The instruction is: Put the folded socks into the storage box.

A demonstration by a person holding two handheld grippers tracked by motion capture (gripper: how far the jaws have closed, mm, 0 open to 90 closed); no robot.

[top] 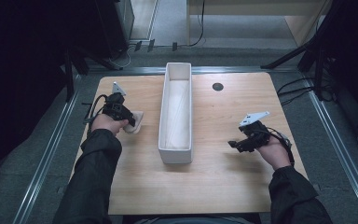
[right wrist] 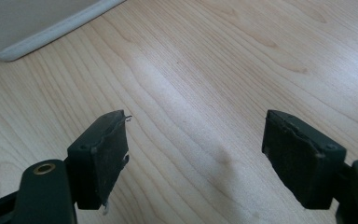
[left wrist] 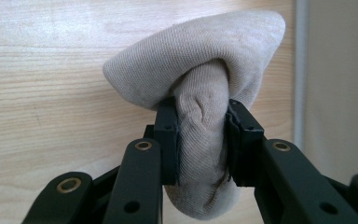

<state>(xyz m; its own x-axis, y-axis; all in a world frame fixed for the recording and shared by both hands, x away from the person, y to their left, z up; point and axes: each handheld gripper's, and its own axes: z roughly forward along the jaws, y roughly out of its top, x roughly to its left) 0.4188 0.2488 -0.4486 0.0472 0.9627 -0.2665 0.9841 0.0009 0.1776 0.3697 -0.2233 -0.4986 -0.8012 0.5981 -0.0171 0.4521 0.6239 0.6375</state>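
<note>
Your left tongs (top: 131,120) sit over the left part of the wooden counter (top: 223,186), and they are clamped on a rolled beige sock (top: 135,122). In the left gripper view the sock (left wrist: 200,116) bulges above and below the two black pads (left wrist: 168,140), which squeeze its middle from both sides; the cloth folds over itself into a rounded bundle. From above, the sock lies just left of the long white box (top: 176,114), near it but not touching.

That box stands open along the counter's middle, its length running away from you. A small dark round spot (top: 217,87) marks the wood beyond it on the right.

Your right tongs (top: 233,144) rest over the right part of the counter, well apart from the box. Their jaws stand wide apart with only bare wood between the pads (right wrist: 100,154).
</note>
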